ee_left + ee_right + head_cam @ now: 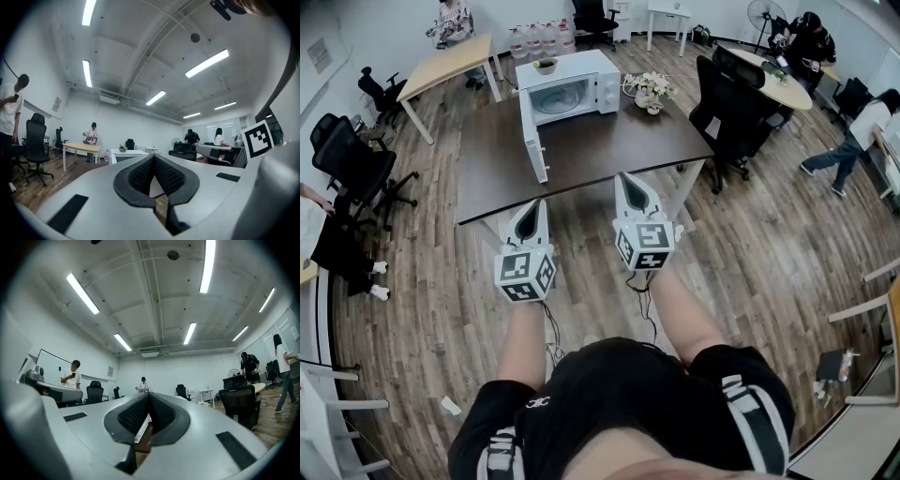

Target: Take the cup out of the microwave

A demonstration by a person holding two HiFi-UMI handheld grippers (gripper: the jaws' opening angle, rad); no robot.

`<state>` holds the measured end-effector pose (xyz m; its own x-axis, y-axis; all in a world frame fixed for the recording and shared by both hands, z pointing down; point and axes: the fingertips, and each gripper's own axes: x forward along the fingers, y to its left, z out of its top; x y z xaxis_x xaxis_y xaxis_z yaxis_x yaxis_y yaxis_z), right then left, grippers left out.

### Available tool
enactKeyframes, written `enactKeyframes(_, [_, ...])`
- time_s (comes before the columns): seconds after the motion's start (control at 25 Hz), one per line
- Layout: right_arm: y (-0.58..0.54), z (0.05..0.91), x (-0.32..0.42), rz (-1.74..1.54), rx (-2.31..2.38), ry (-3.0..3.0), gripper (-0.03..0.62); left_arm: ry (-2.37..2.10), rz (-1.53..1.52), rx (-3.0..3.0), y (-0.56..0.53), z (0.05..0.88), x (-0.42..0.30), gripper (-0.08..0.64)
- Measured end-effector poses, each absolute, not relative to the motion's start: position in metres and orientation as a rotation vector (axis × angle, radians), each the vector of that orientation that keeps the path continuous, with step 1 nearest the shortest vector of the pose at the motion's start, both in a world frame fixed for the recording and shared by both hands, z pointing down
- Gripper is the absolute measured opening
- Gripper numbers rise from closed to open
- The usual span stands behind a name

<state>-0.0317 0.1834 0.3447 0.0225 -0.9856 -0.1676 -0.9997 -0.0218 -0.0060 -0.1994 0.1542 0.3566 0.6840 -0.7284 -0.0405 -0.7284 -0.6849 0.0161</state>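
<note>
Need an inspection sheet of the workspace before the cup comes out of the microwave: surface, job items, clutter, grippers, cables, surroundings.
Surface: dark table, mostly bare.
Job's things: white microwave on the table's far side, its door swung open; the cup cannot be made out inside.
Clutter: small bowl on top of the microwave; flowers on the table beside it.
Grippers: left gripper and right gripper both shut and empty, near the table's front edge, well apart from the microwave.
Cables: thin cable hangs below each gripper.
Surroundings: black office chair at the table's right; water bottles on the floor behind; other desks and people around.
</note>
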Motion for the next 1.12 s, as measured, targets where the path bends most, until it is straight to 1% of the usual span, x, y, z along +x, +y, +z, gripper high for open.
enactKeyframes(0.24, [0.183, 0.348, -0.036, 0.154, -2.086, 2.142, 0.002, 1.236, 0.06, -2.869, 0.152, 0.359, -0.201, 0.002])
enactKeyframes(1.12, [0.127, 0.364, -0.024, 0.122, -2.174, 2.018, 0.002, 1.142, 0.046, -2.893, 0.083, 0.376, -0.21, 0.003])
